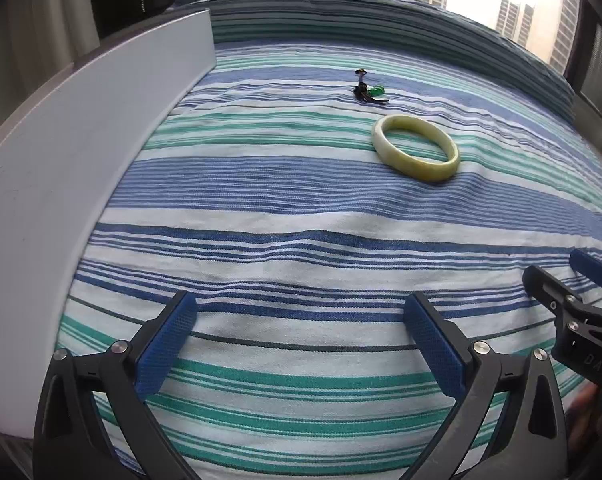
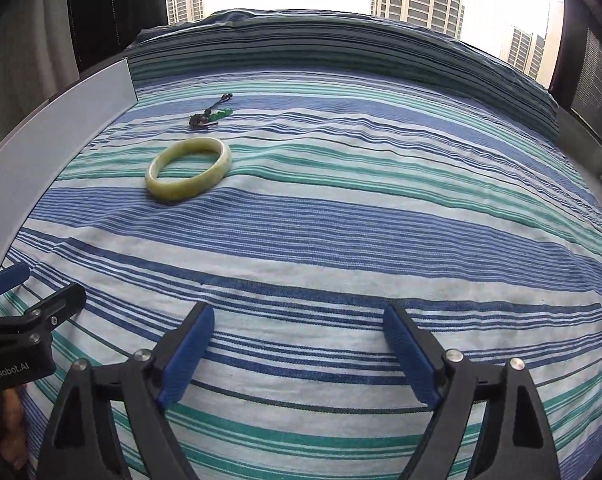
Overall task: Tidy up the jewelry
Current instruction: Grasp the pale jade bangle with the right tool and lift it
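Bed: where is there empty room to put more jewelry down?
The striped bed is bare between the bangle and both open grippers, and across its right side. It is crowded only where the bangle and beaded cord lie close, near the white board.

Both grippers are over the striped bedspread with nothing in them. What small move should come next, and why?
Probably reach the right gripper forward and left toward the bangle. Its jaws stand open and empty, and the bangle lies flat on the bedspread, apart from the small pendant beyond it. The left gripper is open too.
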